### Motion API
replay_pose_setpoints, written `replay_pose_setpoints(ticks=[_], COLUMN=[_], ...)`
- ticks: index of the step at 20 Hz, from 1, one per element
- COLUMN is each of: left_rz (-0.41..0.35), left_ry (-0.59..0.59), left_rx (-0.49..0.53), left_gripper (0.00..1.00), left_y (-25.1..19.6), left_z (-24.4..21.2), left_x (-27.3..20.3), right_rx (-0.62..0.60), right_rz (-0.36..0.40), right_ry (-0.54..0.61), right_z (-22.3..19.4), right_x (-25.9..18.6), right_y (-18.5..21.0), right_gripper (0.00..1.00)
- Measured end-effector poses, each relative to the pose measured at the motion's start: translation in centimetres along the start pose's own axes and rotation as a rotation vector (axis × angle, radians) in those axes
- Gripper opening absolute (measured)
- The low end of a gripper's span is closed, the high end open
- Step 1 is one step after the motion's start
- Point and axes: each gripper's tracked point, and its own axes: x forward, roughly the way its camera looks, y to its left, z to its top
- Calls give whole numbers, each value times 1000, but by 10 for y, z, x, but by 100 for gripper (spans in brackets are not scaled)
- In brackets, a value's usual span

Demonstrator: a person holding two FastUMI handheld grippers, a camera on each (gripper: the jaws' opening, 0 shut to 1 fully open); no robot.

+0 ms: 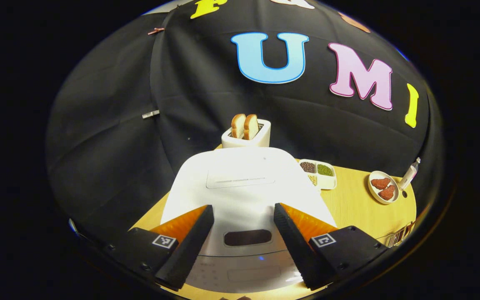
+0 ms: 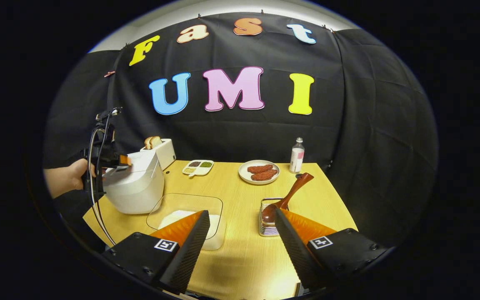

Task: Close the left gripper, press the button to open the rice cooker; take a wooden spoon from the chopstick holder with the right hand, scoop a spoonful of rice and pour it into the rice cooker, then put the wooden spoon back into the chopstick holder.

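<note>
Left gripper view: left gripper (image 1: pixel 243 246) jaws wide over rice cooker (image 1: pixel 244 196) | right gripper (image 2: pixel 240 246) jaws wide, empty

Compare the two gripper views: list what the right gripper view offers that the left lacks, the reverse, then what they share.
Right gripper view alone: wooden spoon in the chopstick holder, glass dish of rice, a hand holding the left gripper.
Left gripper view alone: a close look at the rice cooker's front button between its open fingers.
Shared: rice cooker, toaster, bean tray, meat plate, bottle.
</note>
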Motion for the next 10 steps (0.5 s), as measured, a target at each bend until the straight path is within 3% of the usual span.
replay_pose_setpoints(ticks=[6,10], left_rz=[-74,-56], left_ry=[-70,-132], left_rx=[58,80], left_gripper=[100,100], left_y=[-2,-2], left_z=[1,3], left_x=[-2,-21], right_rx=[-3,8], right_rz=[13,26], right_ry=[-3,-25], right_z=[-3,7], right_x=[1,6], right_y=[2,3], right_gripper=[99,99])
